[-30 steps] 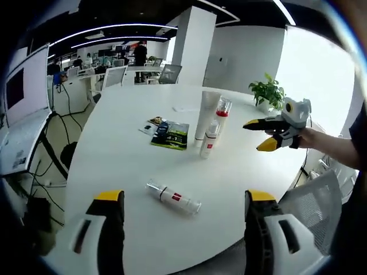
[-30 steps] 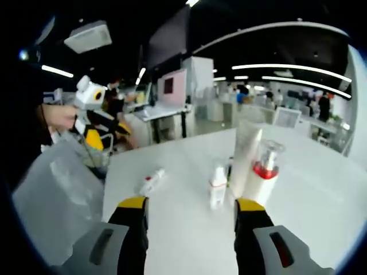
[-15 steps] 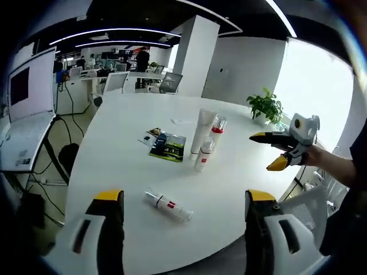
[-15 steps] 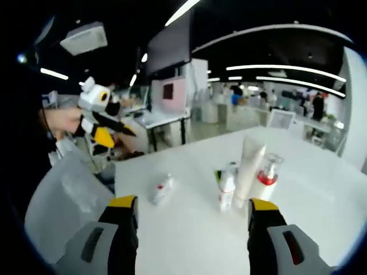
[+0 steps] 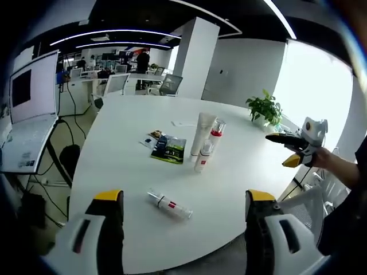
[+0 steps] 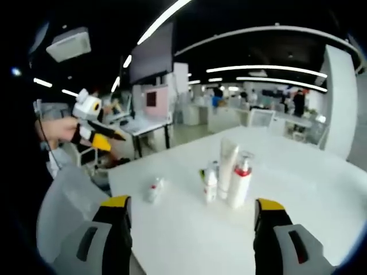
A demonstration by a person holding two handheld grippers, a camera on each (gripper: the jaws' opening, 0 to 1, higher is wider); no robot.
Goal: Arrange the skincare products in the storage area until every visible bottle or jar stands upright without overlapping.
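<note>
1. The left gripper [image 5: 179, 200] has its jaws wide apart with nothing between them, held above the near edge of the white table [image 5: 114, 149].
2. Just ahead of it, between the jaws, a small clear bottle [image 5: 170, 205] with a red label lies on its side on the table.
3. Farther ahead and slightly right stand three upright products close together: a small white bottle [image 5: 202, 158] with a red mark, a pump bottle [image 5: 213, 135] with a red collar, and a tall white tube [image 5: 199, 133].
4. Just left of that group, a dark-green leaflet [image 5: 168, 148] lies flat on the table.
5. Far right in the left gripper view, the right gripper [image 5: 289, 150] is held by a hand off the table edge, its yellow-tipped jaws apart and empty.
6. A potted plant [image 5: 265, 106] stands at the far right edge of the table.
7. In the right gripper view, the right gripper [image 6: 192, 206] has jaws wide and empty over the table [image 6: 298, 183].
8. Ahead of it, left of centre, the lying bottle [image 6: 152, 189] rests on the table; the small bottle [image 6: 211, 185], tube [image 6: 226, 161] and pump bottle [image 6: 241, 180] stand near centre.
9. Far left, the left gripper [image 6: 109, 140] is held off the table, jaws apart.
</note>
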